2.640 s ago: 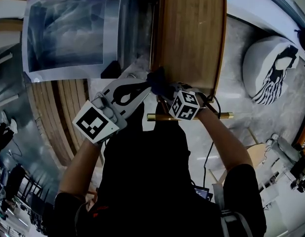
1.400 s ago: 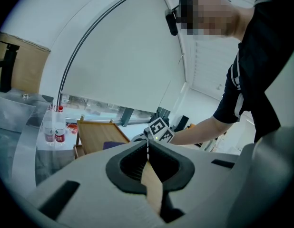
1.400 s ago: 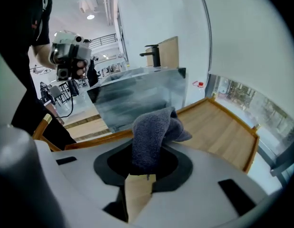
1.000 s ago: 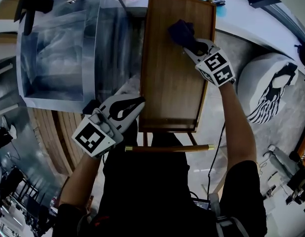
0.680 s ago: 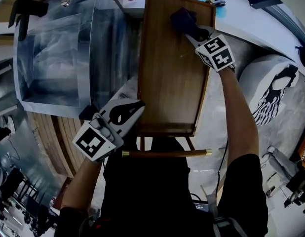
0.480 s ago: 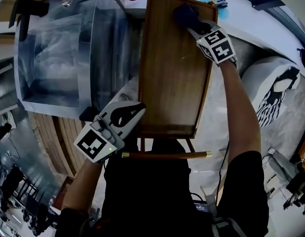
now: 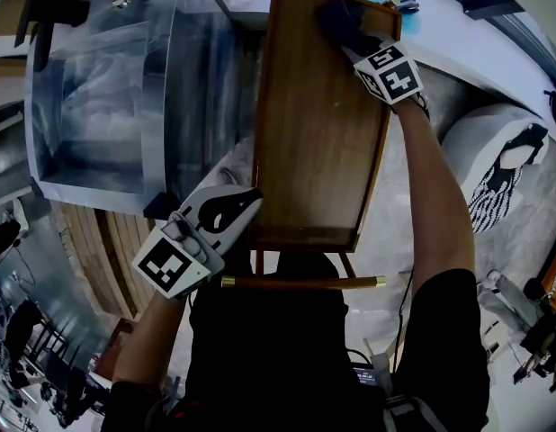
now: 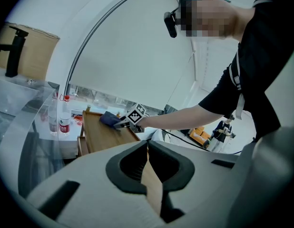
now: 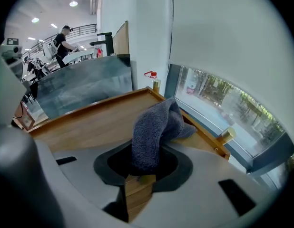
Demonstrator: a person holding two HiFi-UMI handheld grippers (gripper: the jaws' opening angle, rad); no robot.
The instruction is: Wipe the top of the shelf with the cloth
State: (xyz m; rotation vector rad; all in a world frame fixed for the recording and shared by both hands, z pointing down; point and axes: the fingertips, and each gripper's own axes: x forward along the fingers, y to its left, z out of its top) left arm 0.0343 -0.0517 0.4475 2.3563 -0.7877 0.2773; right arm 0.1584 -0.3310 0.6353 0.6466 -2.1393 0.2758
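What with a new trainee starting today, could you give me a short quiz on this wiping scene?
1. True or false: the left gripper holds the cloth.
2. Where on the shelf top is the cloth? A: at the near edge, by the person. B: at the far right corner. C: in the middle.
3. Fill in: the left gripper's jaws are ____ (apart or together).

Key
1. False: the right gripper is shut on it.
2. B
3. together, with nothing between them
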